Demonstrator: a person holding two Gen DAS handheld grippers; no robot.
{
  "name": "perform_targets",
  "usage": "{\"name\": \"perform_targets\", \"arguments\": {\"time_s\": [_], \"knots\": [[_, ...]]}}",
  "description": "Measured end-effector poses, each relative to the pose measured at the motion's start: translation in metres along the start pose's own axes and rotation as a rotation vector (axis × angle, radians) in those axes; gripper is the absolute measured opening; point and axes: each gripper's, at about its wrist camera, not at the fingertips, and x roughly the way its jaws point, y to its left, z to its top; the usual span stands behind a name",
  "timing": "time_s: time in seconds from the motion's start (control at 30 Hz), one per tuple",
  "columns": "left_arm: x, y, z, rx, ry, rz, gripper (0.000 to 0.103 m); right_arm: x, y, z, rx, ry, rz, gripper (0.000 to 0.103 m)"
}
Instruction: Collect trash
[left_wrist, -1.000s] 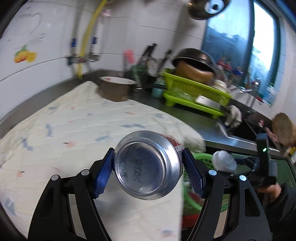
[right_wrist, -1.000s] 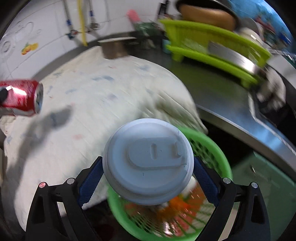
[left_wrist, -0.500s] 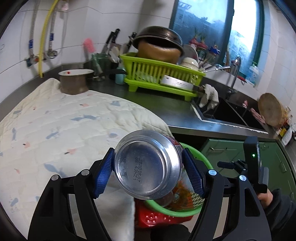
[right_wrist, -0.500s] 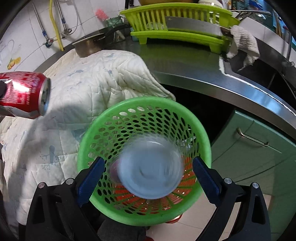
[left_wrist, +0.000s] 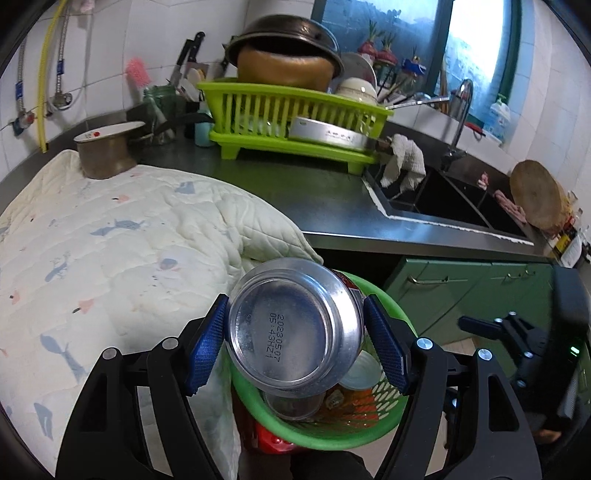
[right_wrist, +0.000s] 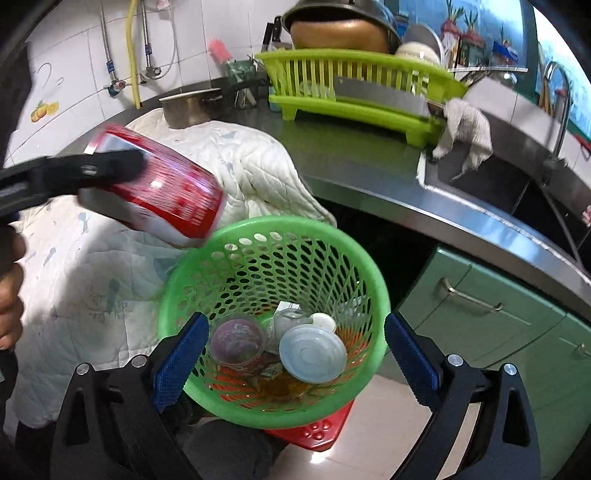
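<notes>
My left gripper (left_wrist: 295, 345) is shut on a red soda can (left_wrist: 293, 328), its silver bottom facing the camera, held just above the near rim of the green mesh basket (left_wrist: 332, 435). The can (right_wrist: 162, 192) also shows in the right wrist view, tilted over the basket's (right_wrist: 369, 273) left rim. My right gripper (right_wrist: 291, 354) is open and empty above the basket. Inside lie a white lidded cup (right_wrist: 312, 354), a clear plastic cup (right_wrist: 236, 343) and other scraps.
A quilted white cloth (left_wrist: 110, 240) covers the counter at left, with a metal pot (left_wrist: 105, 155) at its far end. A lime dish rack (left_wrist: 295, 122) and a sink (left_wrist: 443, 195) stand behind. Green cabinets (right_wrist: 498, 332) are at right. A red stool (right_wrist: 314, 432) holds the basket.
My right gripper opened and the white lidded cup dropped into the basket. My left gripper carried the can rightward from over the cloth to the basket's rim.
</notes>
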Motion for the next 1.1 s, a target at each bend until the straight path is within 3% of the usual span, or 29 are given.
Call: {"name": "perform_targets", "arguments": {"time_s": [0.6, 1.1], "knots": [[0.036, -0.009, 0.002, -0.03, 0.064, -0.037, 0.073, -0.021, 0.001, -0.012, 0.036, -0.025, 0.005, 0.093], [-0.015, 0.011, -0.003, -0.056, 0.003, 0.015, 0.081, -0.037, 0.015, -0.011, 0.073, -0.062, 0.028, 0.093]]}}
